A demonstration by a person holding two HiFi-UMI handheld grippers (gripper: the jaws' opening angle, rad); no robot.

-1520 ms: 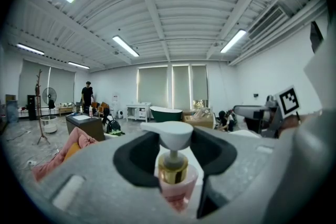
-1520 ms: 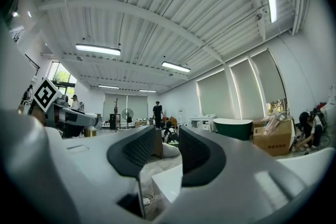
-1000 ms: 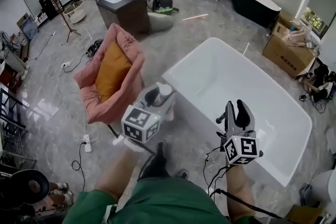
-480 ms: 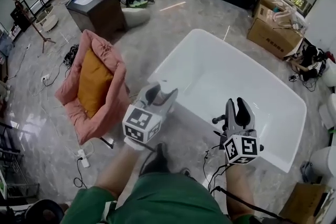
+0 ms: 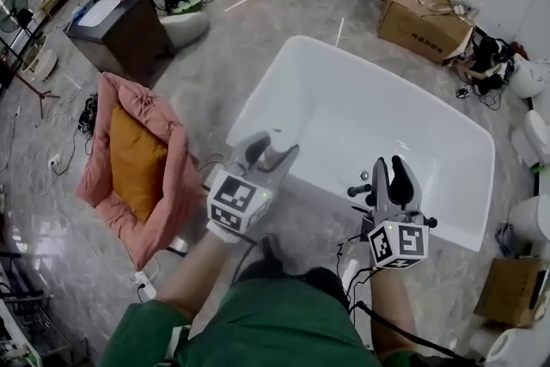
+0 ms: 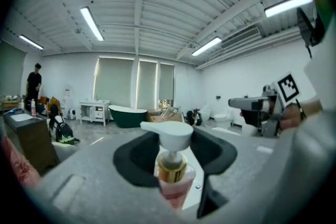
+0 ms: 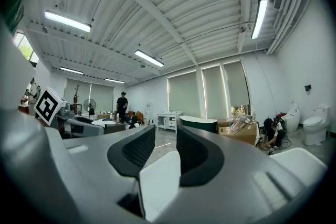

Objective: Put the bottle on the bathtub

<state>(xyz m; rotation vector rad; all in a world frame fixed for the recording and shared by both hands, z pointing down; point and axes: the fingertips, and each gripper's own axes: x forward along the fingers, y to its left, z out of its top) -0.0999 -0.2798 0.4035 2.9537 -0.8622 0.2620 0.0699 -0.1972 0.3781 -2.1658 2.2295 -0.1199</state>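
Bottle point(image 6: 169, 168) is sitting clamped in the left gripper point(image 5: 273, 150), hovering at the bathtub's point(image 5: 254, 92) 7 o'clock rim; the right gripper point(image 5: 388, 174), at 5 o'clock, is gaping narrowly, empty.

A pink armchair point(image 5: 185, 176) with orange cushion point(image 5: 133, 155) stands near a dark cabinet point(image 5: 129, 39).

Bathtub point(image 5: 378, 116) centre, ahead of person. Left gripper point(image 5: 273, 152) at tub's near-left rim, bottle point(image 6: 172, 170) between jaws. Right gripper point(image 5: 388, 178) over near rim, rightward, well apart from left gripper. Armchair point(image 5: 137, 155) left of tub. Cabinet point(image 5: 116, 26) behind armchair. Cardboard box point(image 5: 421, 13) behind tub, right.
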